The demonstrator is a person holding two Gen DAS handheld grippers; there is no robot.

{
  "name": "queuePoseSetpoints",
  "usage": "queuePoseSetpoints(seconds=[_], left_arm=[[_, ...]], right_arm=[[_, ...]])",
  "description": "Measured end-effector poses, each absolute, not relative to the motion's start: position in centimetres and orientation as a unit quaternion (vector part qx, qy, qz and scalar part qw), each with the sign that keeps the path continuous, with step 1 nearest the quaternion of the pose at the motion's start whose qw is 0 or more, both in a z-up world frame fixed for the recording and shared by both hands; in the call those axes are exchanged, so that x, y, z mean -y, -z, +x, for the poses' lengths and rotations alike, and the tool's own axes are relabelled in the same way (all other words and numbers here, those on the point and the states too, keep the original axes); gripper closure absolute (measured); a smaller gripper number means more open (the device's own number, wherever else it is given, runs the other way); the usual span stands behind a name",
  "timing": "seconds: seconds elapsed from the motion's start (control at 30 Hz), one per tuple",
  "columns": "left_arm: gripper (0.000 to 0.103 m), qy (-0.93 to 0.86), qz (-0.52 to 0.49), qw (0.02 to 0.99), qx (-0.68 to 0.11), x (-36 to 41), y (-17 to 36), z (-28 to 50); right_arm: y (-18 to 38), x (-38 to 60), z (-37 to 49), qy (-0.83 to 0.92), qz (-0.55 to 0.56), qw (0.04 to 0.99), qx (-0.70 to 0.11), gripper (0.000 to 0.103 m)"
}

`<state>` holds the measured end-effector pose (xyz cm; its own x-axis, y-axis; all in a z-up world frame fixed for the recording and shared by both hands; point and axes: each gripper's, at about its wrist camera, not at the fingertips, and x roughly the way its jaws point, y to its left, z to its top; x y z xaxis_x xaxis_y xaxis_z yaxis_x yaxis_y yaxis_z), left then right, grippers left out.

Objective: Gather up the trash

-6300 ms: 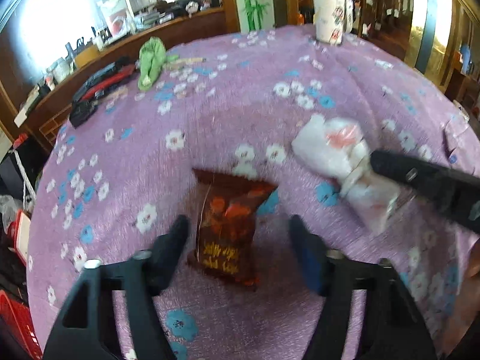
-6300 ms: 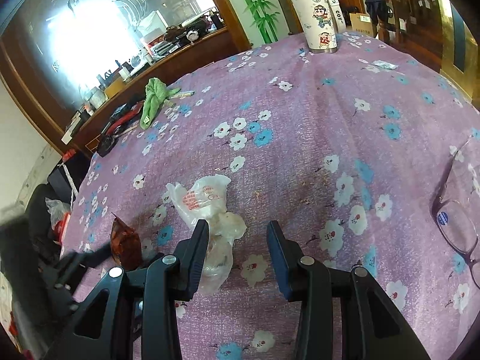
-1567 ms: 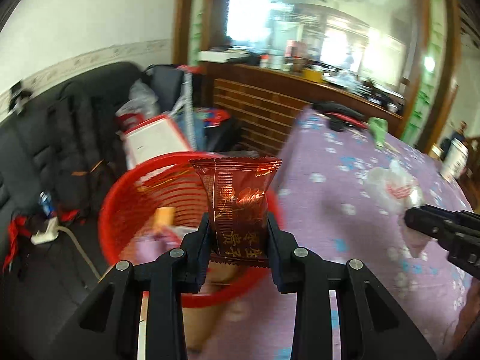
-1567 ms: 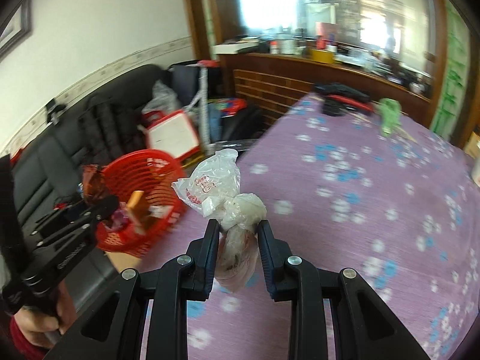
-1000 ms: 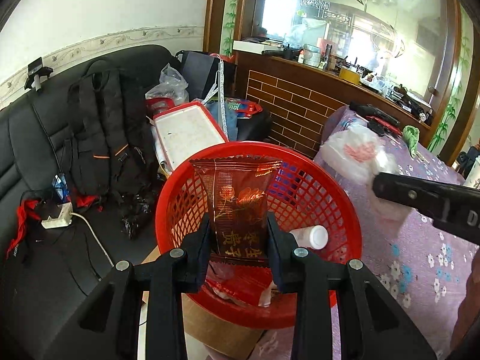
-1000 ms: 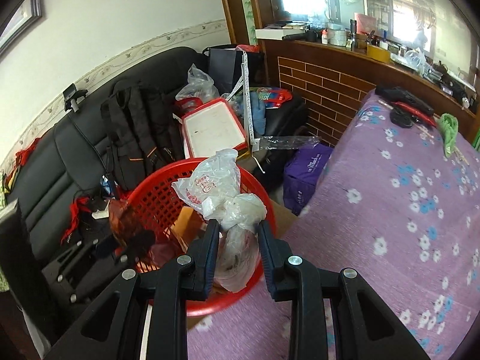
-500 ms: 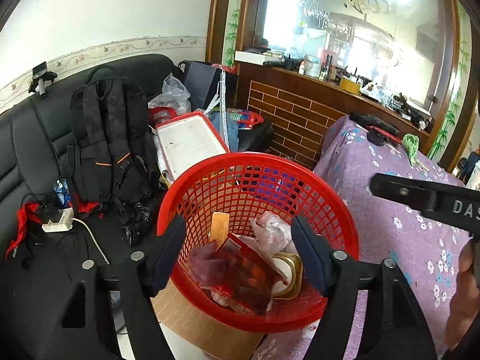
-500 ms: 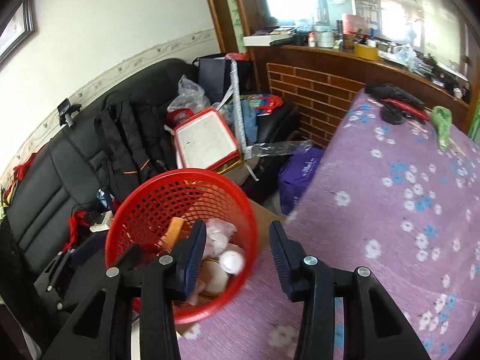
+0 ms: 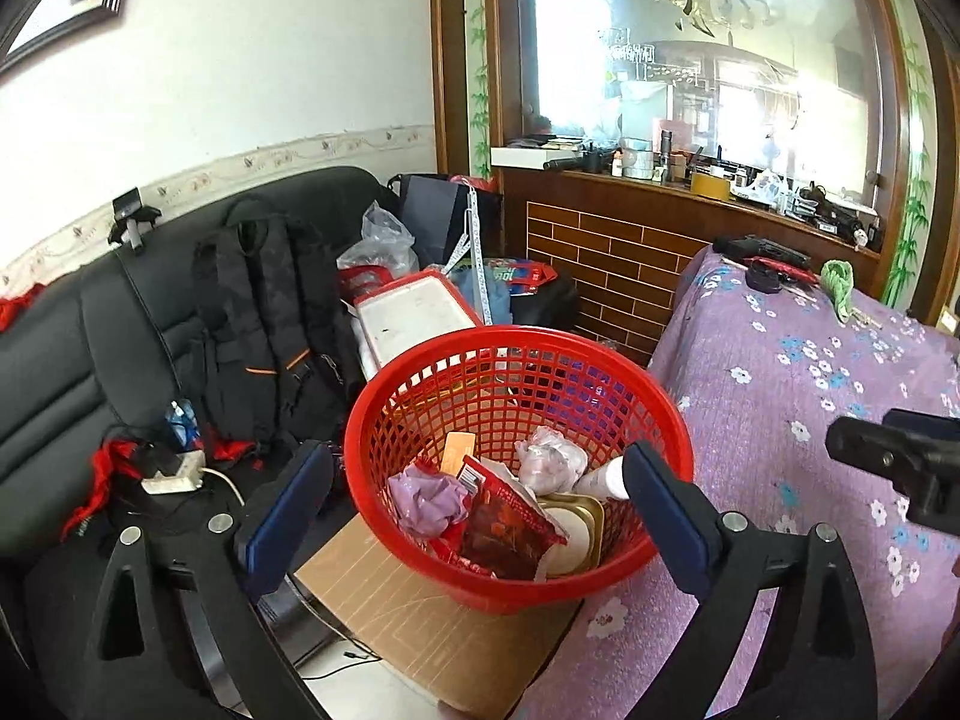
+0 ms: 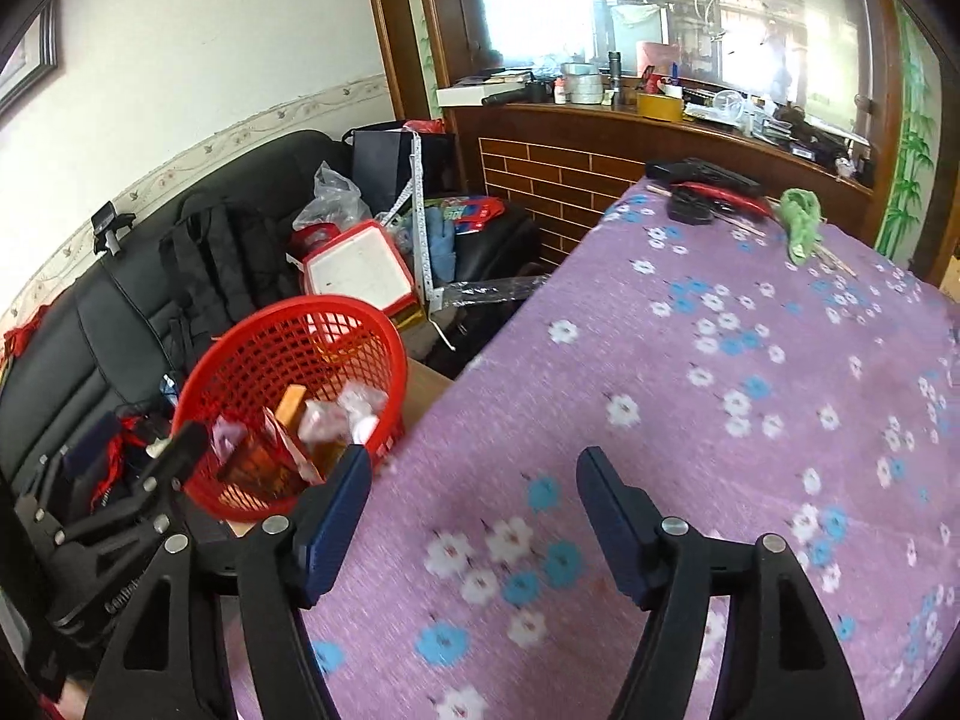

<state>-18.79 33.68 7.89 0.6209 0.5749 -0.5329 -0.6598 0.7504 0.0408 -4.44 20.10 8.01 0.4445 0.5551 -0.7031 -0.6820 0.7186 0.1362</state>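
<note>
Now, left tool point(image 9: 477, 507): jaws opening, nothing between them.
Right tool point(image 10: 474, 507): jaws opening, empty, above purple flowered tabletop point(image 10: 690, 390).
Brown snack wrapper point(image 9: 504, 531): inside red plastic mesh basket point(image 9: 600, 354), left of tabletop.

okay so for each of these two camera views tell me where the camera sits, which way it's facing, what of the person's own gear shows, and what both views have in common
Left wrist: sits on the left tongs, angled down over the red basket beside the sofa; its own fingers show, opening with nothing between them, and the right tongs' tip at the right edge.
Right wrist: sits on the right tongs, angled down at the purple tablecloth; its own fingers show, opening and empty, with the left tongs at lower left.
Shared: basket, sofa, tablecloth, brick counter, green cloth.
</note>
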Motion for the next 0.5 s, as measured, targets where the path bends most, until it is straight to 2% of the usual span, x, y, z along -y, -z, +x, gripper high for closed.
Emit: queuePoseSetpoints(seconds=[0.5], left_arm=[[0.000, -0.355, -0.040, 0.893, -0.274, -27.8, -7.7, -20.5]], right_arm=[[-8.1, -12.4, -10.1, -0.344, -0.121, 0.872, -0.327, 0.016]])
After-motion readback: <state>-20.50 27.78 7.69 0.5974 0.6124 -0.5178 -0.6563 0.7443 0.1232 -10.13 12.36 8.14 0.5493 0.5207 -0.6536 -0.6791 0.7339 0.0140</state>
